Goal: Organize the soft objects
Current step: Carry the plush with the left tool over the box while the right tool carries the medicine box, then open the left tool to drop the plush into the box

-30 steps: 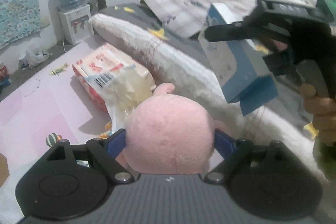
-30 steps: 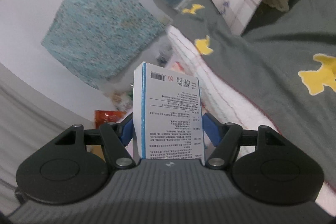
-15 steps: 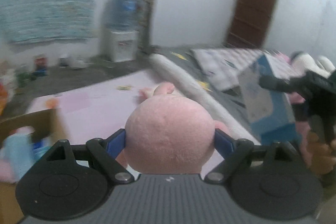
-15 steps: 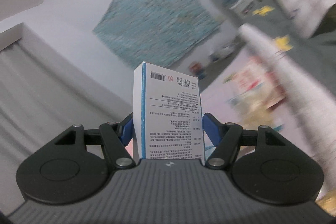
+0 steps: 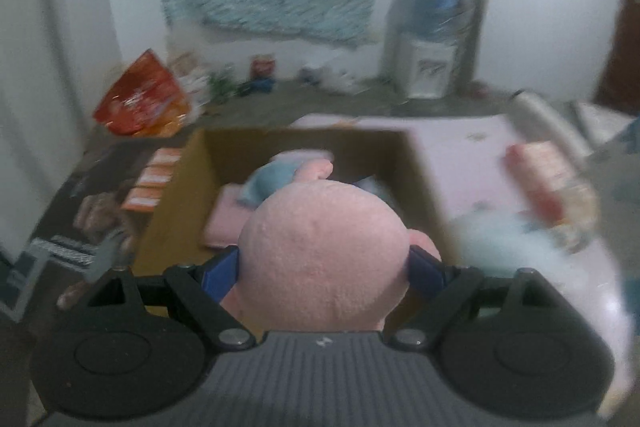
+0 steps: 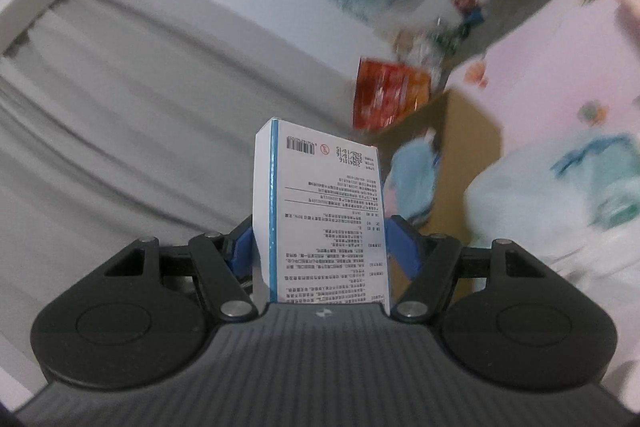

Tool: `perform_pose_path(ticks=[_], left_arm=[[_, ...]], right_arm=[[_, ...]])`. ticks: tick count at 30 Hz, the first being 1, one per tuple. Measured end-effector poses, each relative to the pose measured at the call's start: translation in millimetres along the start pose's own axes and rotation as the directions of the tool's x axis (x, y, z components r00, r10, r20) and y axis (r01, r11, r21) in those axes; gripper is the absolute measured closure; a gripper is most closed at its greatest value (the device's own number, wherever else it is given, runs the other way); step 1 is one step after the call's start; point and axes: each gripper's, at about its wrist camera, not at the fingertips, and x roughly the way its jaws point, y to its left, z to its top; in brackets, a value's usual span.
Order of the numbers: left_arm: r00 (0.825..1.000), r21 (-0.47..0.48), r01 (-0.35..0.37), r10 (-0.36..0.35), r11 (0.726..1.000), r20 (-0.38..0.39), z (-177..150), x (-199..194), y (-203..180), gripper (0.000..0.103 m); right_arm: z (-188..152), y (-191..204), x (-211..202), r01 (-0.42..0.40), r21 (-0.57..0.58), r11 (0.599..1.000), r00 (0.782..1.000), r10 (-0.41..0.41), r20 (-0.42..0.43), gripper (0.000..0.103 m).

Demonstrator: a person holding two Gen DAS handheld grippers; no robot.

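My left gripper [image 5: 324,263] is shut on a round pink plush toy [image 5: 324,247], held just above the near edge of an open cardboard box [image 5: 420,163]. Inside the box lie a light blue soft thing [image 5: 268,183] and a pink soft thing [image 5: 226,223]. My right gripper [image 6: 320,247] is shut on a white and blue printed carton [image 6: 324,219] that stands upright between its blue pads. The same cardboard box [image 6: 468,131] shows to the right of the carton in the right wrist view, with the light blue soft thing [image 6: 412,179] in it.
A pink mat [image 5: 472,163] lies right of the box, with a red and white pack [image 5: 540,175] and a pale blue bundle [image 5: 500,239] on it. A red snack bag [image 5: 140,99] leans near the wall. A water dispenser [image 5: 432,39] stands at the back. Grey curtain [image 6: 120,131] at the left.
Both grippers have swung left, away from the bed, and now face the cardboard box and the wall. The plush toy and the carton stay gripped. The right gripper has left the left view.
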Motion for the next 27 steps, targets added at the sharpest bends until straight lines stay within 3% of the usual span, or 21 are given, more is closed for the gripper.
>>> perform_pose_path(ticks=[5, 13, 22, 27], left_arm=[[0.994, 0.045, -0.066, 0.07, 0.997, -0.088, -5.2, 46.4, 30.8, 0.014], [0.97, 0.154, -0.137, 0.164, 0.979, -0.179, -10.6, 102.4, 37.7, 0.013], [0.96, 0.181, -0.165, 0.2, 0.969, -0.196, -17.3, 133.3, 41.0, 0.009], [0.956, 0.223, -0.226, 0.26, 0.948, -0.136, -16.4, 127.9, 37.2, 0.003]], right_arm=[[-14.7, 17.9, 35.5, 0.011, 0.001, 1.0, 0.997, -0.011, -0.071, 0.036], [-16.7, 20.3, 51.2, 0.036, 0.006, 0.999, 0.994, -0.035, -0.104, 0.035], [-12.0, -0.6, 49.3, 0.066, 0.013, 0.998, 0.991, -0.064, -0.117, 0.035], [-11.6, -1.4, 53.3, 0.068, 0.014, 0.998, 0.99, -0.066, -0.123, 0.035]])
